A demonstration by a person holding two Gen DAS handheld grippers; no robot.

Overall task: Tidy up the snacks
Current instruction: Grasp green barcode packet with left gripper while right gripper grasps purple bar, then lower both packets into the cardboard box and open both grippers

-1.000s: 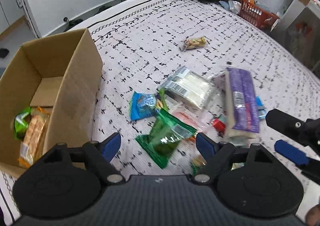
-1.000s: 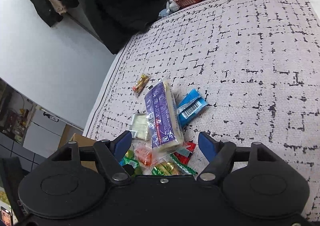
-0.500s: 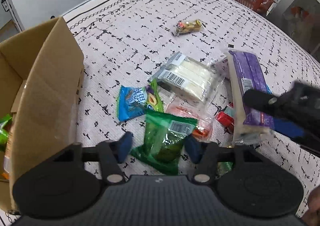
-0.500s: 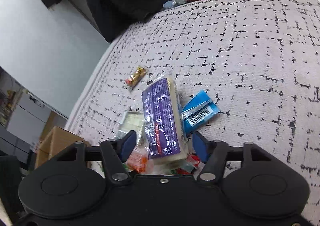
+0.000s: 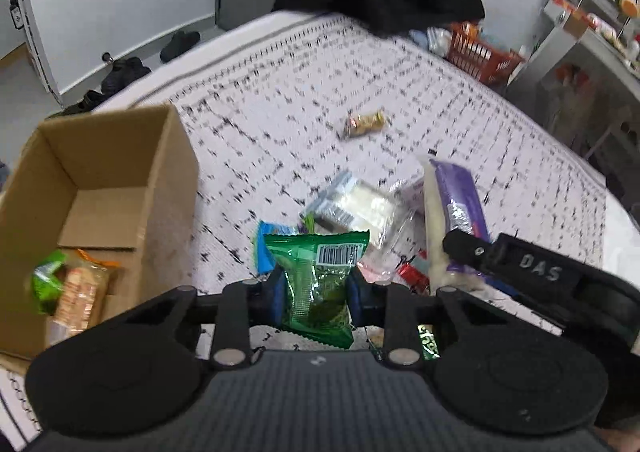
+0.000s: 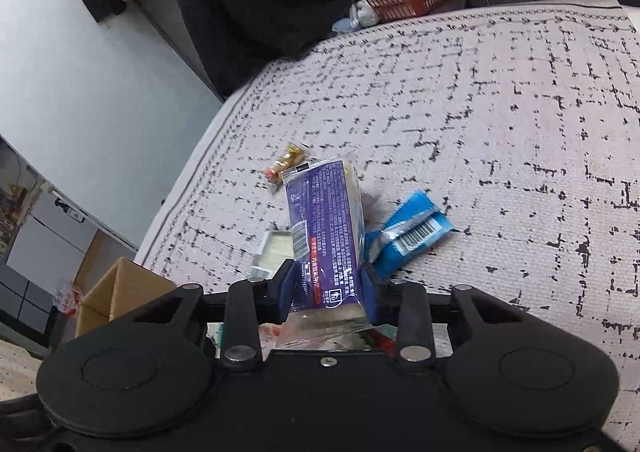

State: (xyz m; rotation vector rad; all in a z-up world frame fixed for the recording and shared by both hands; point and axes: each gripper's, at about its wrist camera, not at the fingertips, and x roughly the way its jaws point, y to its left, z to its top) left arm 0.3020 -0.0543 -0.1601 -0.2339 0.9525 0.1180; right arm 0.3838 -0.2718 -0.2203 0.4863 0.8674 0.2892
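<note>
On the patterned bed cover (image 5: 280,99), left gripper (image 5: 316,292) pinches a crinkly green packet (image 5: 316,276), barcode facing up, beside the cardboard box (image 5: 108,187). Right gripper (image 6: 328,288) clamps a long purple packet (image 6: 324,228), white edges, lifted over the snack pile.

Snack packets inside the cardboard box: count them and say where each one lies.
2 visible. A green packet lies at the near left of the cardboard box; an orange-trimmed cracker packet lies right beside it. The box's near wall hides part of the floor, so more may lie unseen.
</note>
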